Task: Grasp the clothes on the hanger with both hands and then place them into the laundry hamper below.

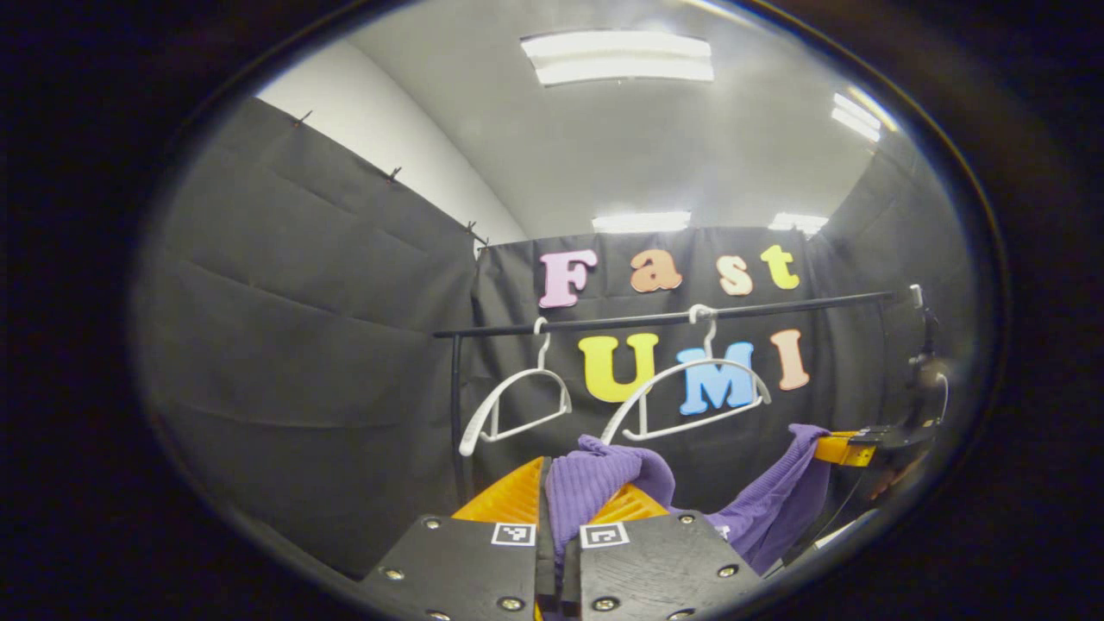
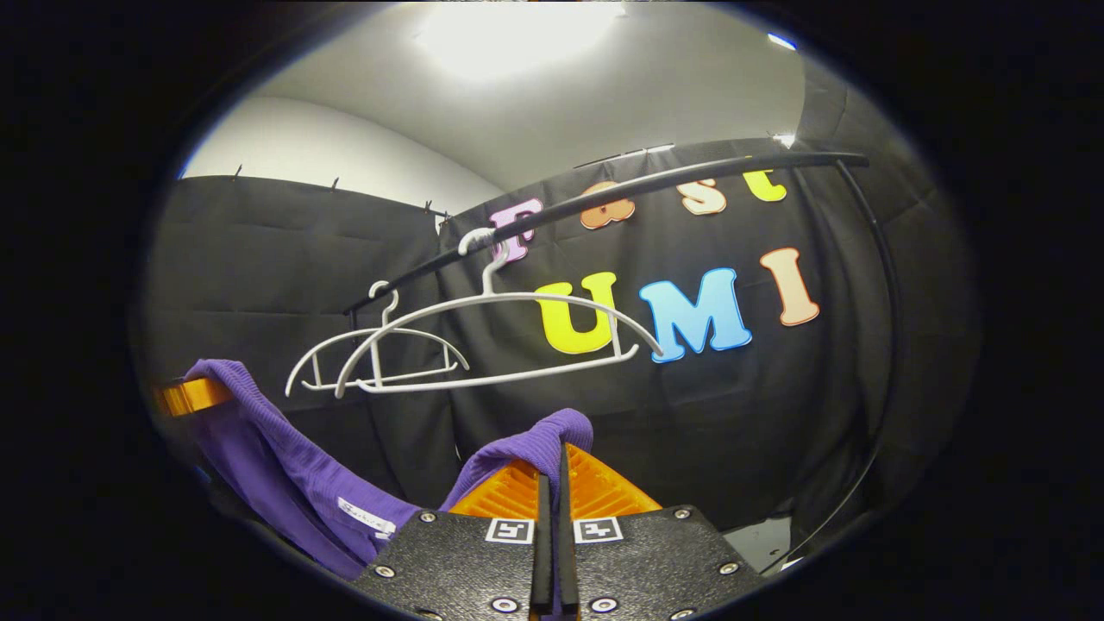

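In the left gripper view, the left claw (image 1: 561, 504) at the bottom centre is clenched on a bunched end of the purple garment (image 1: 604, 483), which sags toward the lower right, where the right claw (image 1: 841, 448) pinches its other end. Two bare white hangers (image 1: 690, 392) hang on the black rail (image 1: 664, 319) above. In the right gripper view, the right claw (image 2: 552, 483) at the bottom centre grips a purple fold, the cloth (image 2: 293, 466) trailing to the left claw (image 2: 190, 395) at the left edge.
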Demonstrator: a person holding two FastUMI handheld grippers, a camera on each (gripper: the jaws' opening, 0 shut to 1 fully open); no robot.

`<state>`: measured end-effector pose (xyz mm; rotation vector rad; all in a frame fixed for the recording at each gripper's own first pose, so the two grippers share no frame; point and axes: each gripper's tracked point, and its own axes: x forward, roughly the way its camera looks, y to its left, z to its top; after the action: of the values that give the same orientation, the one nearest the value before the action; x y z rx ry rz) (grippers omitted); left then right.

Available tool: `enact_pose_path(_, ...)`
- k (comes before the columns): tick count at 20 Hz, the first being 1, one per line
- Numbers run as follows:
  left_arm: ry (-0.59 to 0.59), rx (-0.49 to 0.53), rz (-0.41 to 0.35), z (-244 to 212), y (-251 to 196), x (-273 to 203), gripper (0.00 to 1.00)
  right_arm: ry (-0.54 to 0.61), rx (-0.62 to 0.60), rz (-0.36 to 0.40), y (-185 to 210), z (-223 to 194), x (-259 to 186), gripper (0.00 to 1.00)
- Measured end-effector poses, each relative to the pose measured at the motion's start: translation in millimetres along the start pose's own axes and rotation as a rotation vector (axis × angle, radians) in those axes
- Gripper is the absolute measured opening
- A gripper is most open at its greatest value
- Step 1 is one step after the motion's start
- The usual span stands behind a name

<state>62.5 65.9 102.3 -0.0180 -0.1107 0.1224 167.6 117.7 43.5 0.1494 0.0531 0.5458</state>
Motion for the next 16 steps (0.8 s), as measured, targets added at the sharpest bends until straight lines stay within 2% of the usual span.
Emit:
enact_pose_path(4, -0.017, -0.019, -0.111, 2.3, -27.4, -13.6, 0.04, -0.031, -0.016, -0.006, 21.6, 16.1, -35.4, 0.02)
enact_pose_path(8, 0.016, -0.045, -0.190, -23.8, -51.5, -21.2, 0.04, -0.005, -0.053, -0.007, 37.7, 1.9, -57.8, 0.02)
enact_pose_path(13, 0.071, -0.077, -0.233, -69.8, -76.3, -26.6, 0.04, 0.096, -0.047, -0.004, 49.6, -49.1, -75.6, 0.02)
enact_pose_path(14, 0.092, -0.081, -0.238, -83.9, -79.0, -28.5, 0.08, 0.126, -0.039, -0.002, 52.0, -64.1, -78.9, 0.02)
enact_pose_path(15, 0.113, -0.085, -0.242, -98.0, -81.6, -30.1, 0.08, 0.155, -0.042, -0.002, 52.7, -79.1, -81.8, 0.02)
enact_pose_path(16, 0.129, -0.087, -0.246, -110.4, -83.8, -32.7, 0.04, 0.185, -0.048, -0.002, 52.5, -93.6, -85.1, 0.02)
